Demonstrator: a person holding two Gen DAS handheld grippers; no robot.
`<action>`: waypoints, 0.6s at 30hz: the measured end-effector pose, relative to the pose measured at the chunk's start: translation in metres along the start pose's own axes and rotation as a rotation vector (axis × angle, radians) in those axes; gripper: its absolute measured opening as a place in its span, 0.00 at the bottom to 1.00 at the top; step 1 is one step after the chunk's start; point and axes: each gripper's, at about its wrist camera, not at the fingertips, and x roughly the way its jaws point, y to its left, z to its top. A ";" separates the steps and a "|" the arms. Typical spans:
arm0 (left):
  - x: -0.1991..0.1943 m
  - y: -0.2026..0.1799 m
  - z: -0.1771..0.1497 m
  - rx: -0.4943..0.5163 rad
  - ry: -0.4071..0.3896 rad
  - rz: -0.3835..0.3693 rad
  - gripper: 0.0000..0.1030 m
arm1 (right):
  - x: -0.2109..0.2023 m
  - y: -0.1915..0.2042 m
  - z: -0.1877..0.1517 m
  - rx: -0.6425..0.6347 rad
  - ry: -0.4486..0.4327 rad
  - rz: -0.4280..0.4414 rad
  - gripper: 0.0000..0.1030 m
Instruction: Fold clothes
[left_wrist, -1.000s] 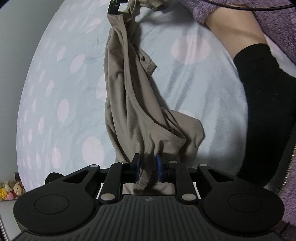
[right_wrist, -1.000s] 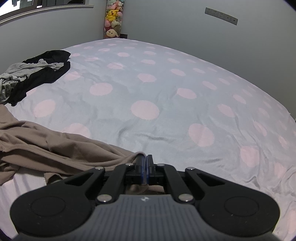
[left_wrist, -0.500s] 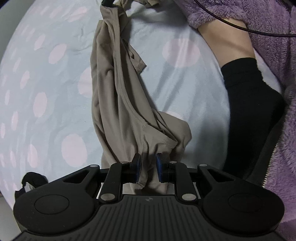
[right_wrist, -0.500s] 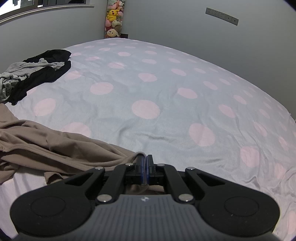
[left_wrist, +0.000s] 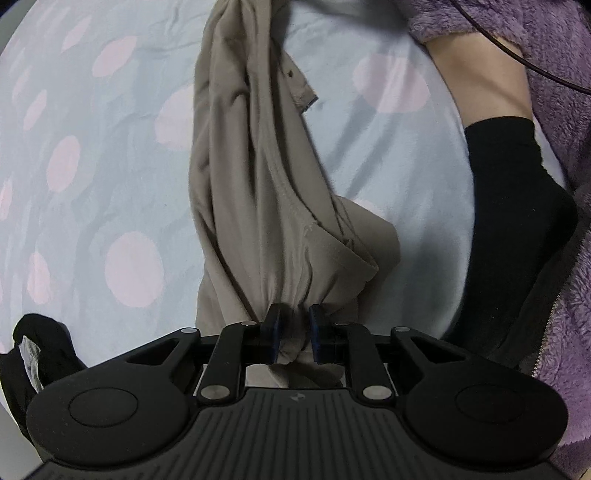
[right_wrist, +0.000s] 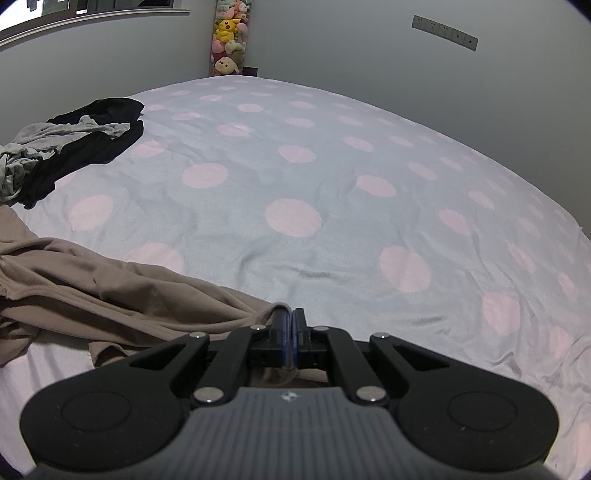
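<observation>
A beige garment (left_wrist: 258, 177) lies bunched in a long strip on the blue bedspread with pink dots (left_wrist: 110, 184). In the left wrist view my left gripper (left_wrist: 294, 325) points down at the garment's near end; its jaws are closing with a bunch of the beige cloth gathered between the blue pads. In the right wrist view the same beige garment (right_wrist: 110, 291) spreads to the left, and my right gripper (right_wrist: 289, 325) is shut on its edge, low over the bedspread (right_wrist: 332, 206).
A person's leg in a black sock (left_wrist: 517, 206) and a purple fleece robe (left_wrist: 561, 74) stand right of the garment. A heap of black and grey clothes (right_wrist: 70, 147) lies at the bed's far left. Plush toys (right_wrist: 229, 37) fill the room's corner. A black item (left_wrist: 40, 343) sits at the lower left.
The left gripper has moved along the bed, so the garment looms nearer and the leg fills more of the right. Its pads have drawn closer on the cloth. The right gripper has not moved.
</observation>
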 end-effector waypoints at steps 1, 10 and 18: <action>0.001 0.002 0.000 -0.016 -0.002 0.005 0.09 | 0.000 0.000 0.000 0.000 0.001 0.000 0.03; -0.014 0.007 -0.010 -0.157 -0.060 0.108 0.01 | 0.002 -0.001 0.001 0.004 0.007 0.000 0.03; -0.069 0.012 -0.037 -0.452 -0.213 0.240 0.01 | -0.017 -0.014 0.008 0.077 -0.064 0.011 0.03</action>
